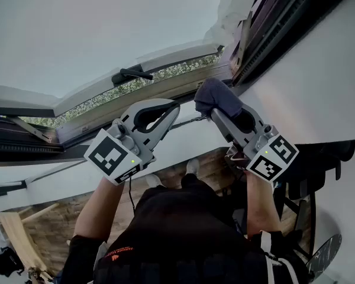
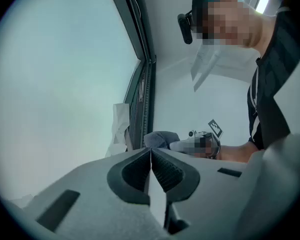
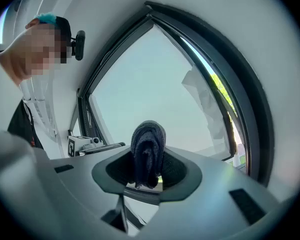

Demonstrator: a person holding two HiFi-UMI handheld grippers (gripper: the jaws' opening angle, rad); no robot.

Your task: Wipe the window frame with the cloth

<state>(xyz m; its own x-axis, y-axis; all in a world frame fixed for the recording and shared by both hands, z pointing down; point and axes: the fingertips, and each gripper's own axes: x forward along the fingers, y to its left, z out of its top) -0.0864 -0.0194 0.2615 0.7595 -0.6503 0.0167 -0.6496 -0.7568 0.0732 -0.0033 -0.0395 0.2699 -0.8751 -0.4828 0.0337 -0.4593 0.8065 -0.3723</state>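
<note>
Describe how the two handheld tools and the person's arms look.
Both the light grey plastic left tool and matching right tool have dark ribbed inner pads and a white cube with black square markers, each with a small green light. A thin black cable hangs from the left one. The person wears a black short-sleeved top.

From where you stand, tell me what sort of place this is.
Probably an indoor room, at an opened window: the window handle, greenery outside through the gap, and a wood floor below.
</note>
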